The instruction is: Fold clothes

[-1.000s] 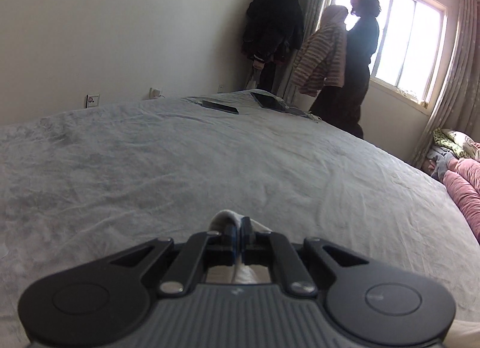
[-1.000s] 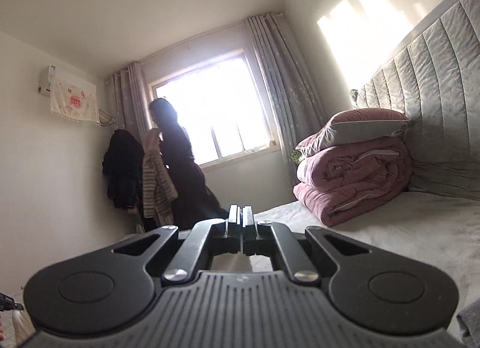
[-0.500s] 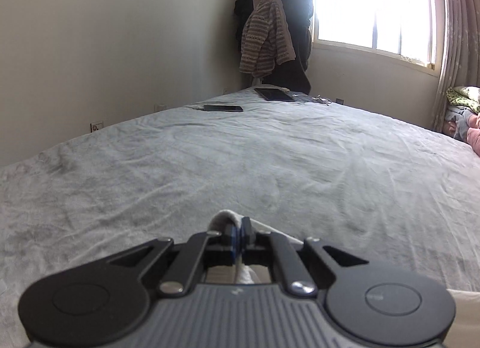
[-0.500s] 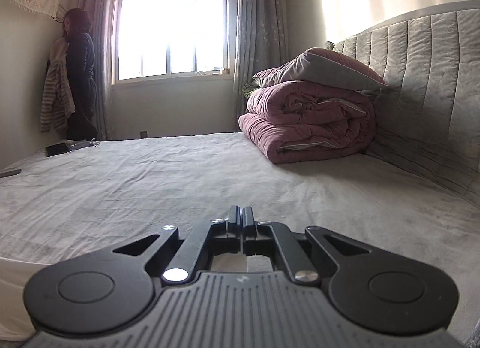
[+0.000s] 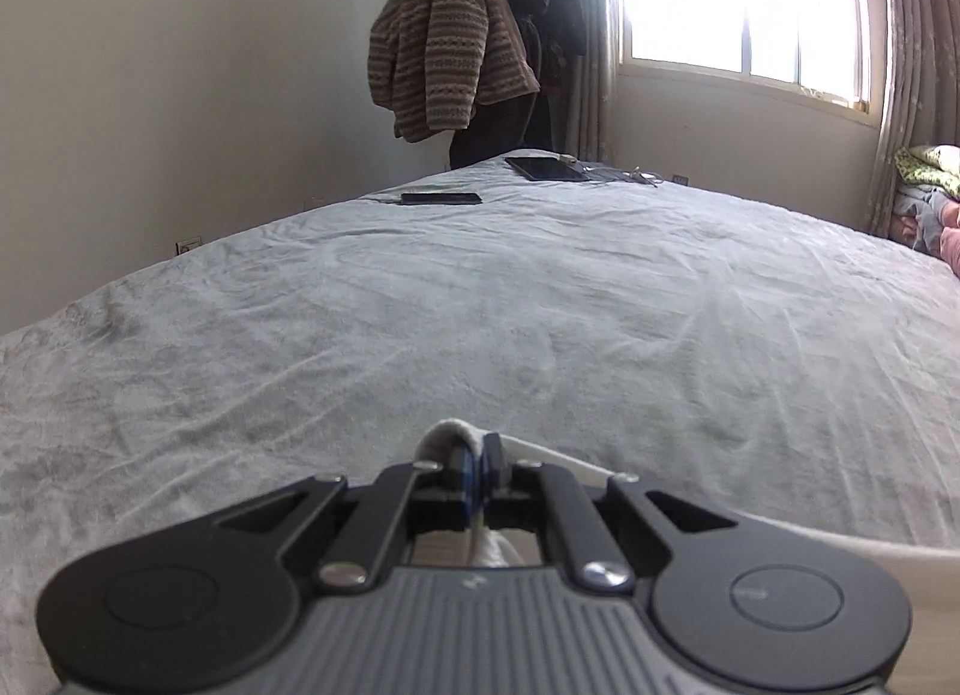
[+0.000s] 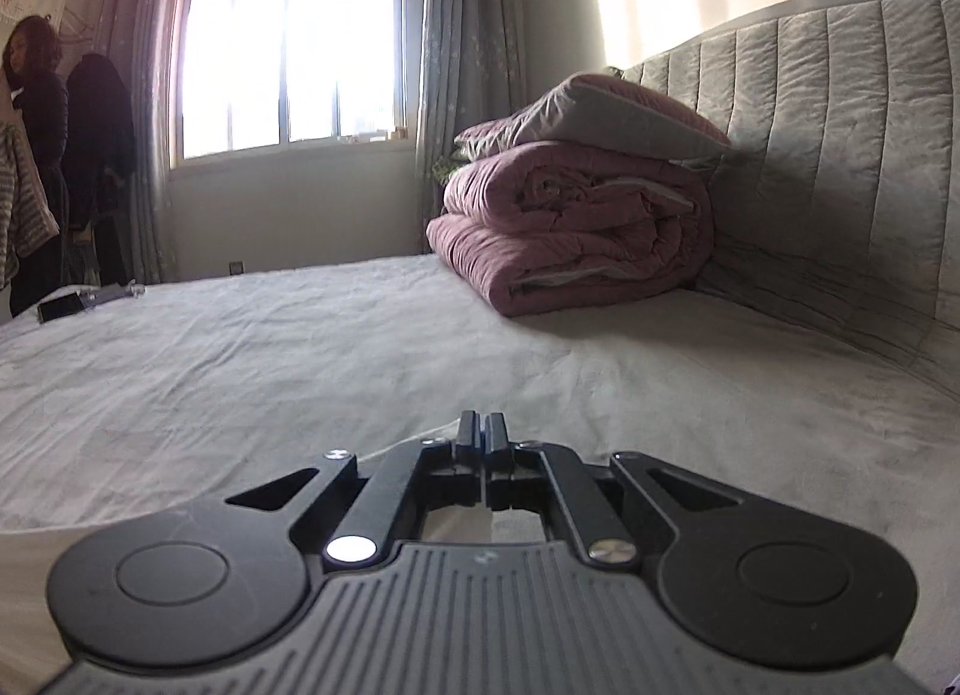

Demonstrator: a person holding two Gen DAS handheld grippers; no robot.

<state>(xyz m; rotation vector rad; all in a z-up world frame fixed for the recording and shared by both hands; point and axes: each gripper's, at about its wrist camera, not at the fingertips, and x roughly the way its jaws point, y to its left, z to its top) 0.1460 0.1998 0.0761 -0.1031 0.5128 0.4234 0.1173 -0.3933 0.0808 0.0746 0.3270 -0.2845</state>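
Low over the grey bed [image 5: 540, 299], a pale garment [image 5: 447, 436] is looping out of my left tool [image 5: 478, 476], whose fingers are pinching it tightly; a cream edge of the same cloth is running off to the right along the bottom of the left wrist view. My right tool [image 6: 482, 443] is sitting with its fingers pressed together as well, and a strip of light fabric is showing beneath and to the left of them, so it is probably gripping the garment too, though the pinch itself is hiding behind the fingers. Both tools are hovering just above the wrinkled bed cover.

Farther out, a dark phone [image 5: 441, 198] and a tablet [image 5: 546, 168] are lying near the far edge of the bed. A folded pink quilt [image 6: 576, 233] with a pillow [image 6: 606, 116] on top is resting against the padded grey headboard [image 6: 840, 167]. A person [image 6: 36, 155] in dark clothes is standing by the bright window [image 6: 288, 47], holding a striped knit cardigan [image 5: 444, 53].
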